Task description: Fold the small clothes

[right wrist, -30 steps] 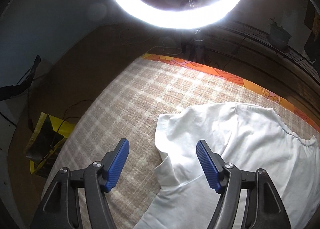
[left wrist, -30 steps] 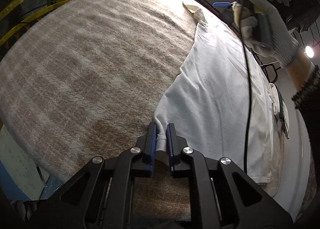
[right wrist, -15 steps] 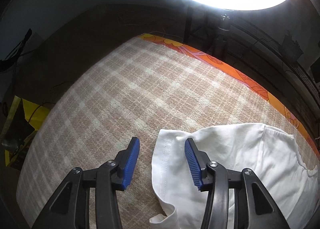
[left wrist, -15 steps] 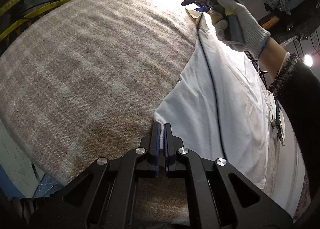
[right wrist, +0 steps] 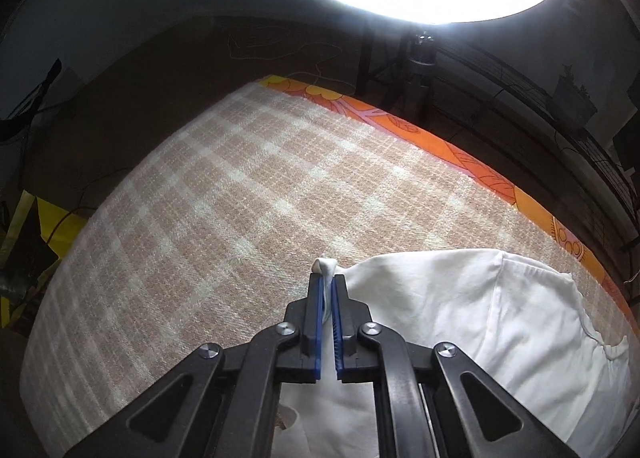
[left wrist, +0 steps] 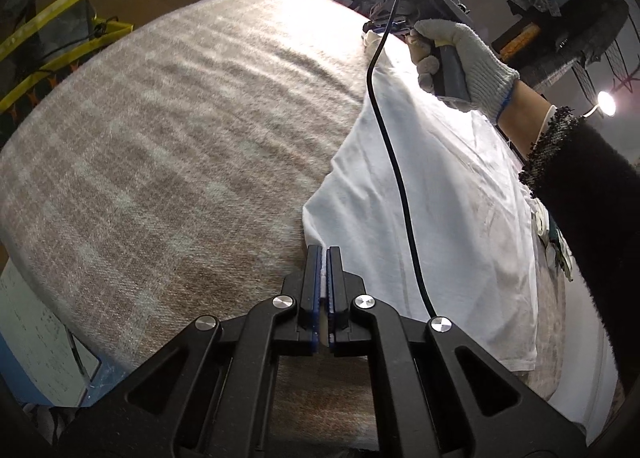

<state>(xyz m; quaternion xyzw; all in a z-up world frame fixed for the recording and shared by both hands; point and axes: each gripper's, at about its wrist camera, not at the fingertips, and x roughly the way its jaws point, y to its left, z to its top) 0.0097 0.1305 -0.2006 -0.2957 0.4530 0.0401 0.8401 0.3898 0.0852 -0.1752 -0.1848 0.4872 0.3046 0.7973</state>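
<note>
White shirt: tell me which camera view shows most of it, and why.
The left wrist view. There the white shirt stretches across the checked blanket from the left claw to the far right claw. The right wrist view shows only the shoulder end, its edge pinched in the right claw.

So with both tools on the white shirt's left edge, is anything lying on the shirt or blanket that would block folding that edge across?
Nothing lies on the white shirt itself. The left tool and right tool each pinch its edge. Only the black cable hanging from the right tool crosses above the cloth, and the plaid blanket beside it is bare.
</note>
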